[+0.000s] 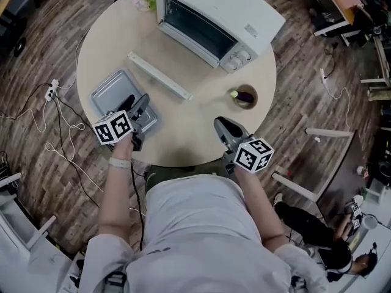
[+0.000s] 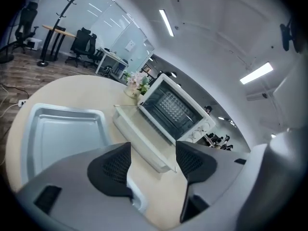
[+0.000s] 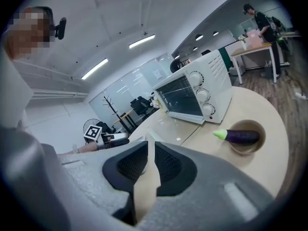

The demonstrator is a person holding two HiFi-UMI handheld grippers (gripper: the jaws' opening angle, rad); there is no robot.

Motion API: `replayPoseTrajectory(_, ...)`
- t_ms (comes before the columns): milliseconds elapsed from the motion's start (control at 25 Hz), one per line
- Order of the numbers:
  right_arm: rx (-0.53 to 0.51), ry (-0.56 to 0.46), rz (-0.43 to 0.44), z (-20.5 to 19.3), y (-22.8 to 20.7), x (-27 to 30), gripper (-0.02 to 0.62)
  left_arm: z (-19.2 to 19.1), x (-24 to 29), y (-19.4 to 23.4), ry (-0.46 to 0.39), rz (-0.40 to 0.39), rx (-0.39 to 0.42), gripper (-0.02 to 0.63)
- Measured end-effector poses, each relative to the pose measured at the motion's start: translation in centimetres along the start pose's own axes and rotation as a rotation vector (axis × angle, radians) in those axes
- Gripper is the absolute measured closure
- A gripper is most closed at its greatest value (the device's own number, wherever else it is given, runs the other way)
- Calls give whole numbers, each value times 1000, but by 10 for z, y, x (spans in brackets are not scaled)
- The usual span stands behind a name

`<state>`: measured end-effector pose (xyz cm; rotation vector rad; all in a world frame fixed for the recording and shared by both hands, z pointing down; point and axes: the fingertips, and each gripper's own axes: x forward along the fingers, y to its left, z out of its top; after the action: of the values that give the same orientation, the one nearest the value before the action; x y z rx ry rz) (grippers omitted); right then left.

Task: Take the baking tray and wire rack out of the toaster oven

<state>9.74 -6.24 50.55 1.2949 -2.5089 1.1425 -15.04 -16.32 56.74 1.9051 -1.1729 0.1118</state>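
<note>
The baking tray [image 1: 112, 89] lies flat on the left of the desk [image 1: 183, 127]. The left tongs [image 1: 138, 102] hover over its near right corner, released and empty. At the far centre stands the toaster oven [image 1: 214, 11], its door [image 1: 160, 75] dropped open. To the right, a bowl [image 1: 252, 102] holds an eggplant [image 1: 245, 93]. The right tongs [image 1: 221, 126], near right, are all but clenched on nothing.
</note>
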Motion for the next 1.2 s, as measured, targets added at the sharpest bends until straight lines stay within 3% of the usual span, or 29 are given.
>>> replayPoseTrajectory(280, 23, -48, -74, 8, -27, -28, 546, 19, 55, -56, -7, -145, -9, 328)
replayPoseTrajectory(640, 44, -62, -156, 14, -56, -57, 546, 42, 116, -122, -21, -333, -107, 330)
replayPoseTrajectory(920, 53, -48, -184, 20, -73, -61, 546, 77, 152, -161, -100, -462, -190, 330)
replayPoseTrajectory(1200, 62, -19, -206, 23, -86, -60, 546, 101, 192, -182, -137, -530, -256, 330)
